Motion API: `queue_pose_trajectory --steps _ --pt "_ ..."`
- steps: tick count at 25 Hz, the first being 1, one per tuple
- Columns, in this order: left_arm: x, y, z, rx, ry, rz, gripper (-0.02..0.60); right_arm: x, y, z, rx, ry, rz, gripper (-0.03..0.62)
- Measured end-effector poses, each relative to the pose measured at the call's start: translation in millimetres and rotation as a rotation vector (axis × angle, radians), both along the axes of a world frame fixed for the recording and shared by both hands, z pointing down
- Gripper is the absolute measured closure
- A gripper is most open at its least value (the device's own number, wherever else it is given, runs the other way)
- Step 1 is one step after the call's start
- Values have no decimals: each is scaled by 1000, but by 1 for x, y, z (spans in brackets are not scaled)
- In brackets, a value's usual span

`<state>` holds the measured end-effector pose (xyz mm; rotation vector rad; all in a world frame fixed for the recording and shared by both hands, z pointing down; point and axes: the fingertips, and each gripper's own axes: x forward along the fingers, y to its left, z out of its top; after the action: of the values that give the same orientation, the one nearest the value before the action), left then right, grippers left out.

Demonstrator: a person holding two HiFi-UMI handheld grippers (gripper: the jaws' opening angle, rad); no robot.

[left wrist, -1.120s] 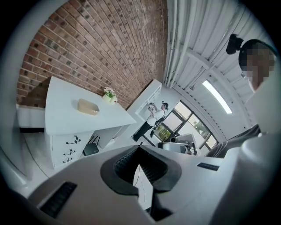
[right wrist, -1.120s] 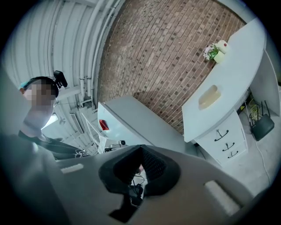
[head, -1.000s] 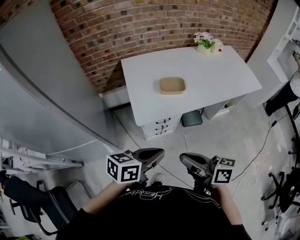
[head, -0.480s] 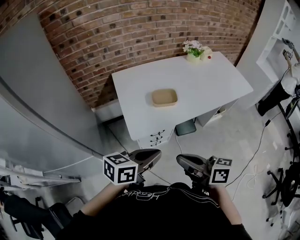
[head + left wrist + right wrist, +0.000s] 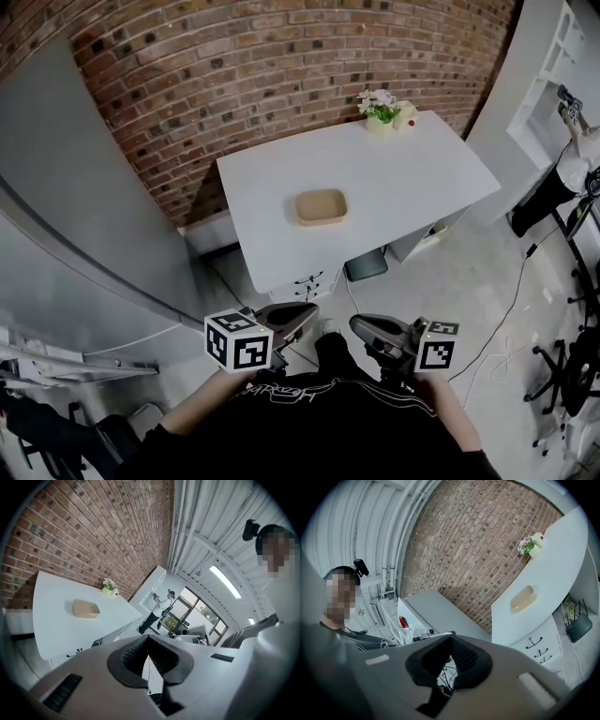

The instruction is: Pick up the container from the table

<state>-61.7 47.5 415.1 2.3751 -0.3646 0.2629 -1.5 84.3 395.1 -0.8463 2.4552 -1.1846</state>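
A shallow tan container [image 5: 321, 207] sits alone near the middle of the white table [image 5: 412, 178], seen too in the left gripper view [image 5: 85, 608] and the right gripper view [image 5: 522, 598]. Both grippers are held close to my body, well short of the table and over the floor. The left gripper [image 5: 305, 314] points toward the table with its jaws shut and nothing between them [image 5: 149, 638]. The right gripper [image 5: 361, 325] is beside it, also shut and empty [image 5: 450, 638].
A flower pot [image 5: 380, 108] stands at the table's far edge by the brick wall [image 5: 234, 66]. Drawers [image 5: 305, 281] and a dark bin [image 5: 366, 265] sit under the table. A grey panel [image 5: 75, 187] lies to the left; a person [image 5: 572, 159], cables and chairs to the right.
The table and container have slid left and lower in the head view as I come nearer. Both grippers have been carried forward a little with me, still shut and empty.
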Motion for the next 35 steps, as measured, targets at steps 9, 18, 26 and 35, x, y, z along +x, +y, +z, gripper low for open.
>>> queue_pose_trajectory --steps 9,18,26,35 --pt "23 -52 0 -4 -20 -38 578 26 -50 5 11 -17 -24 591" --pt "59 -116 7 -28 -47 -54 578 66 -124 11 -7 -40 -21 591" --pt "79 -165 22 -73 -51 -84 578 97 -180 20 -36 -36 -15 591" --pt "83 -206 37 -118 -69 -153 578 117 -240 29 -88 -96 -14 591"
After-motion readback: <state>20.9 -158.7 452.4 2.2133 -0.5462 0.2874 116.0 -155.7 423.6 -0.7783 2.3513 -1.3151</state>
